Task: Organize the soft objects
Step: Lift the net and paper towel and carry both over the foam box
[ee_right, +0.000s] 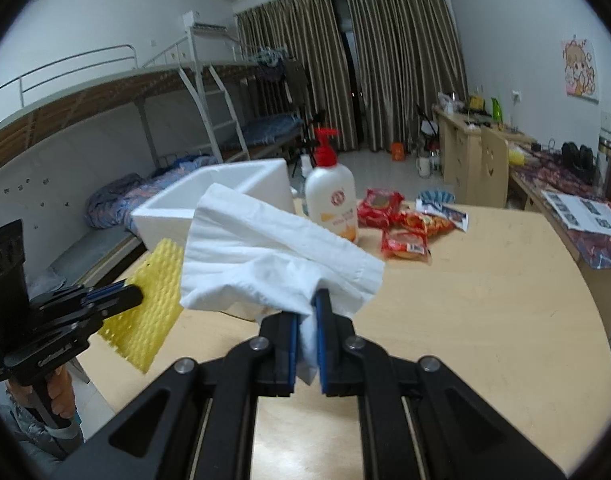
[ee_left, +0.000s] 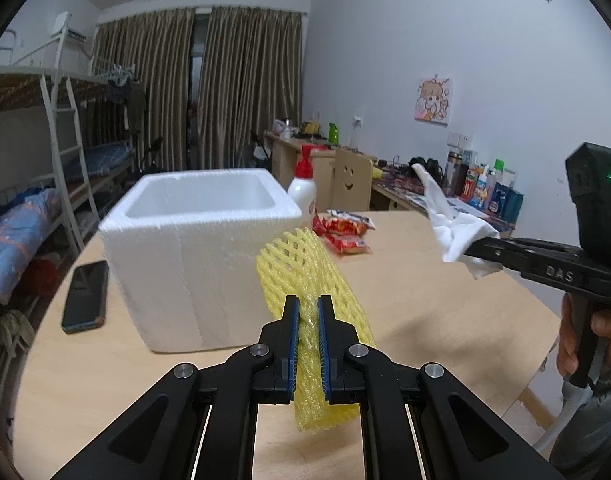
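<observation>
My left gripper (ee_left: 308, 304) is shut on a yellow foam net sleeve (ee_left: 305, 268), held above the wooden table (ee_left: 425, 320) just right of a white foam box (ee_left: 193, 248). The sleeve sticks out past the fingertips and hangs below them. My right gripper (ee_right: 308, 300) is shut on a crumpled white cloth (ee_right: 265, 252), which fans out above its fingers. In the left wrist view the right gripper (ee_left: 471, 250) holds that white cloth (ee_left: 453, 224) in the air at the right. The right wrist view shows the left gripper (ee_right: 135, 292) with the yellow sleeve (ee_right: 149, 312) at the left.
A black phone (ee_left: 85, 296) lies left of the box. A white pump bottle (ee_right: 333, 200) with a red top stands behind the box, beside several red snack packets (ee_right: 401, 228). Desks with clutter line the right wall; bunk beds stand at the left.
</observation>
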### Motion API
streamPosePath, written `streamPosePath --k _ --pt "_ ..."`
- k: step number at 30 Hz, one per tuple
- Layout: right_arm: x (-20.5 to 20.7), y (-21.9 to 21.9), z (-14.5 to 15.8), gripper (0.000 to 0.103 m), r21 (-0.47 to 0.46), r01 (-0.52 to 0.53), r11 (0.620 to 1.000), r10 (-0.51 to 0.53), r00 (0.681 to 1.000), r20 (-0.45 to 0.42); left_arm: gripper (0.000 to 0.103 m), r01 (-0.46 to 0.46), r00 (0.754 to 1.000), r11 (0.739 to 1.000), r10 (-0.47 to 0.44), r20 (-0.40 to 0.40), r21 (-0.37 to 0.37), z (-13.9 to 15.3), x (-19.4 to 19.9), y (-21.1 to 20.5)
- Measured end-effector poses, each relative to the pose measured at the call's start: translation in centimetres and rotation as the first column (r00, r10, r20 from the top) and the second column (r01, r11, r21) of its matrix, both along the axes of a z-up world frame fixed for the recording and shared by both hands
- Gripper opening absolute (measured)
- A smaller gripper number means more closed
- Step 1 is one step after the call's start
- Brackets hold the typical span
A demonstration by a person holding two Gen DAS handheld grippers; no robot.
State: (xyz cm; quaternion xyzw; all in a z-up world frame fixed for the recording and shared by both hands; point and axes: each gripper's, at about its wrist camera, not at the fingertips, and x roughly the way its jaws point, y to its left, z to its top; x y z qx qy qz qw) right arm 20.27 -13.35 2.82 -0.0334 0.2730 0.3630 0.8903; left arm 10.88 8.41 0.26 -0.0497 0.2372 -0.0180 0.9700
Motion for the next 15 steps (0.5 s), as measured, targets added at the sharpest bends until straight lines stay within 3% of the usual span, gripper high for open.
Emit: streamPosePath --k 15 --pt "-5.4 0.0 3.0 0.011 0.098 -0.065 0.993 0.051 0.989 0.142 0.009 -0.053 0.991 0.997 0.045 0.126 0.057 4.9 -5.8 0.7"
